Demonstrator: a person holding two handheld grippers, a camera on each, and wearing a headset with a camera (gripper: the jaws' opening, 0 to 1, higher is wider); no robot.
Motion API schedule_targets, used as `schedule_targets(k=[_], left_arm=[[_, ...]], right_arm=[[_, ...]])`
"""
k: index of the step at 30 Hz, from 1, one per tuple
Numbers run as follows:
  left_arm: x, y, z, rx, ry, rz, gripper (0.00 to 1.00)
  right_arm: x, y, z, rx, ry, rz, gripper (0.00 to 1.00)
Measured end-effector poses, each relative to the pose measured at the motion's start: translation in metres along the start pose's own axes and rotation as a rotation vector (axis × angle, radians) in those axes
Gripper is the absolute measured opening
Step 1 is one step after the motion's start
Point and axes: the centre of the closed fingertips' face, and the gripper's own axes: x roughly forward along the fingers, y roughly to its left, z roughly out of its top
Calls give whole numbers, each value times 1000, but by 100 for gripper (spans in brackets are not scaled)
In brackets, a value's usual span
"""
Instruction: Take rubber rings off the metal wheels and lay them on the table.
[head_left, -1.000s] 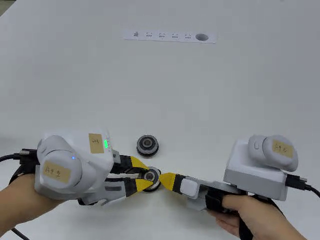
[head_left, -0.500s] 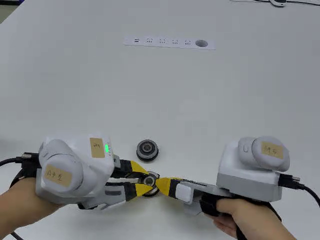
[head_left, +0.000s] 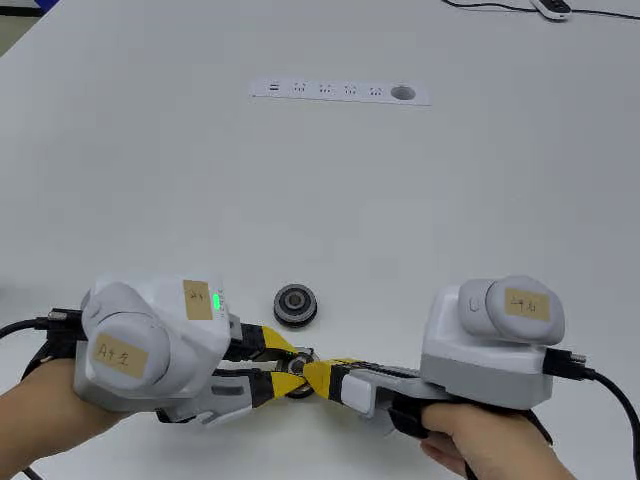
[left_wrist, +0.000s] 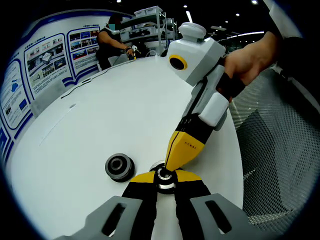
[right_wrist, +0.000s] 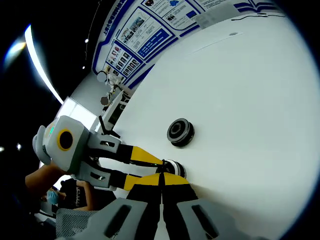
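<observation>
A small metal wheel (head_left: 295, 366) (left_wrist: 165, 176) with a dark rubber ring sits between the yellow jaws of my left gripper (head_left: 288, 366) (left_wrist: 164, 177), which is shut on it just above the white table (head_left: 330, 200). My right gripper (head_left: 318, 376) (right_wrist: 161, 176) comes in from the right with its jaws pressed together. Its tips touch the rim of that wheel (right_wrist: 175, 168); I cannot tell whether they pinch the ring. A second wheel (head_left: 295, 304) (left_wrist: 120, 166) (right_wrist: 180, 131), its black ring on, lies flat just beyond.
A white power strip (head_left: 340, 91) lies far back on the table, with a cable (head_left: 500, 8) near the back right corner. A mesh chair (left_wrist: 265, 150) stands off the near table edge. A person (left_wrist: 112, 37) stands far off.
The right gripper has moved left, bringing its tips against the held wheel. The left gripper and wheel have shifted slightly nearer to me. The second wheel has stayed put.
</observation>
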Motion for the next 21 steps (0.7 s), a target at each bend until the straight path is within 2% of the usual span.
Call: schedule_targets(k=[2,4,14,21], left_arm=[[0,0,1,0,1,1,12],[0,1,1,0,1,2,12],[-1,0,1,-2,0,5,12],[0,0,0,2,-1,6,12]], right_arm=[[0,-1,0,-36,13,-5,0],[0,-2,-1,-12,13,0,0],[-1,-2,1,12,5,4,1],[-4,4,5,44,-12,28,1]])
